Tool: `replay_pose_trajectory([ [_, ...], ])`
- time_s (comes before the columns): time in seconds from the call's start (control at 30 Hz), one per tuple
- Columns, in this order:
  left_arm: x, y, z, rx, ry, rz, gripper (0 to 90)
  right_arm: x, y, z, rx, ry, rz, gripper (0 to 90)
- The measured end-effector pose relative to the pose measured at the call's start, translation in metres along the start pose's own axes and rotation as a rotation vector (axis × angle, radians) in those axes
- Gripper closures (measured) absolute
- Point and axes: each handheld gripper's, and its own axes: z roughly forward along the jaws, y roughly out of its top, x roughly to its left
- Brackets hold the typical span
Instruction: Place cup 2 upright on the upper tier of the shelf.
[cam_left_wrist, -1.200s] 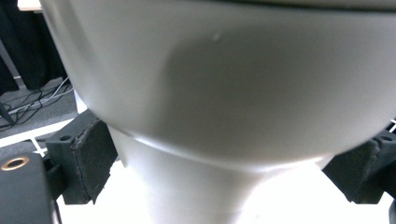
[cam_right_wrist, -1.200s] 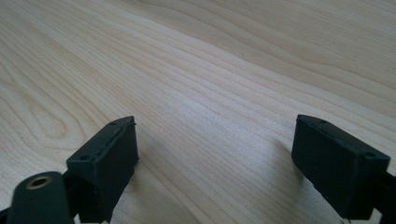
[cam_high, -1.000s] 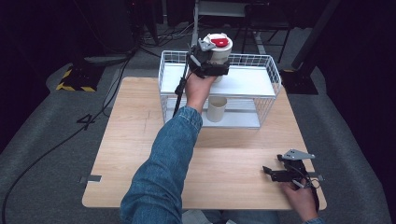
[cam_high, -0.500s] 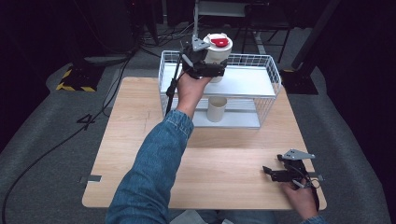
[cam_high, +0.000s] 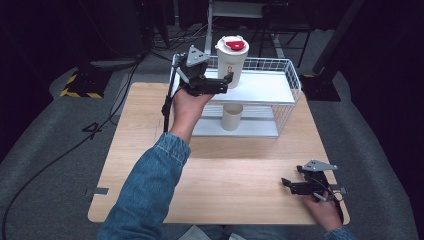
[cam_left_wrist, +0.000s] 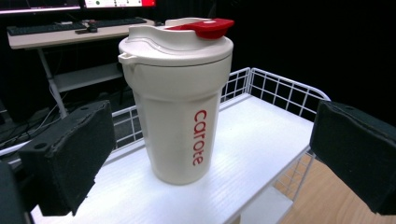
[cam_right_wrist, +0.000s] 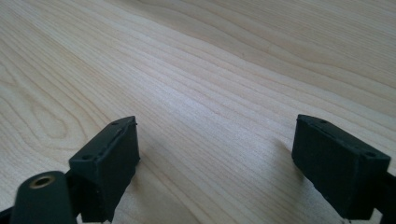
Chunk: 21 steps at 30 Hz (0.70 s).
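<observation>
Overhead forward-down view; two close gripper views

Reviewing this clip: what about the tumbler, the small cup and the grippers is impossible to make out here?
- Tumbler: its contents, hidden by the shut lid in the left gripper view.
- Tumbler print: too small to read in the high view.
- Small cup: its rim, hidden by the upper shelf in the high view.
- Left gripper: part of it hidden behind the hand in the high view.
- Right gripper: its body, cut off by the bottom edge in its own view.
</observation>
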Motion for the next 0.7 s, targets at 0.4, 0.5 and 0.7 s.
replay_pose_trajectory([
  [0.4,-0.008,-0.02,-0.04,0.046,-0.033,0.036,0.8,0.0,0.0,0.0,0.0,0.0,0.0,15.4],
  [0.5,-0.01,-0.026,-0.049,0.056,-0.034,0.039,0.8,0.0,0.0,0.0,0.0,0.0,0.0,15.4],
  [0.7,-0.007,-0.042,-0.067,0.06,-0.033,0.034,0.8,0.0,0.0,0.0,-0.001,-0.001,0.0,15.4],
])
